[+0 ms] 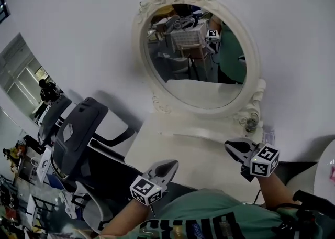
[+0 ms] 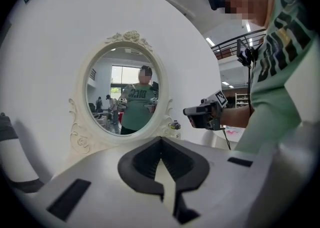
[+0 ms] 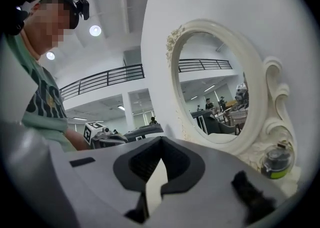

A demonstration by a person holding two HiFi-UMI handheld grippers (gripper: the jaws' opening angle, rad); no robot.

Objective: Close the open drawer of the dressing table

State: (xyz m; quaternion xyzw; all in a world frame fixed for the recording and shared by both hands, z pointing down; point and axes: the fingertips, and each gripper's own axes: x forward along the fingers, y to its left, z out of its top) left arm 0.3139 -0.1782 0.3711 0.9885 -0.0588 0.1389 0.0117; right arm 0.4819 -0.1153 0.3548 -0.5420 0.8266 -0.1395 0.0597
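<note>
A black office chair (image 1: pixel 78 133) stands beside the white dressing table (image 1: pixel 178 151), which runs along the wall (image 1: pixel 78 23); left gripper (image 1: pixel 174 164) and right gripper (image 1: pixel 228 144) hover with jaws closed, empty.

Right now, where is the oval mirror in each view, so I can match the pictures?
Head view: the mirror fills the upper centre and appears tilted.
Left gripper view: the mirror is left of centre, seen nearly face on.
Right gripper view: the mirror is right of centre, seen at a slant.
Shared landmark: the small jar at the mirror's foot.
</note>
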